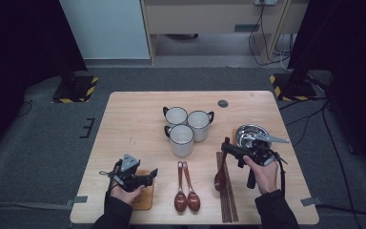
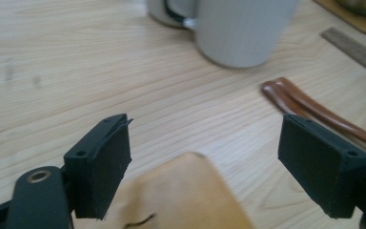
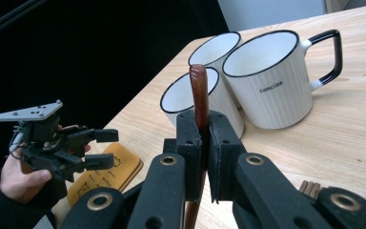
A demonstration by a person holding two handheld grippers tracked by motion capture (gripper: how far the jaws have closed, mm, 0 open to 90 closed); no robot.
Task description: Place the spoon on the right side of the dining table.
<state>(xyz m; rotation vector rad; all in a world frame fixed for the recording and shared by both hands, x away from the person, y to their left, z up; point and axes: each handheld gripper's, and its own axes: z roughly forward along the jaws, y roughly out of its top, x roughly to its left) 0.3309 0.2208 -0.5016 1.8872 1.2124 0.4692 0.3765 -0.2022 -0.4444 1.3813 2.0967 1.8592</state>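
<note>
Spoon clamped in right gripper; left gripper open over coaster.

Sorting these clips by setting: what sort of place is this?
Probably a recording lab, not a home: the table stands on grey carpet between stands with hazard-striped bases, and loose cables trail across the floor.

Three white ribbed enamel mugs with black rims and handles clustered mid light wooden tabletop, touching each other. Two dark brown wooden spoons lie side by side in front of the mugs, bowls toward the near edge. Bundle of dark brown chopsticks lies right of them. Shiny round steel bowl at right. Small grey round disc near the far edge.
</note>
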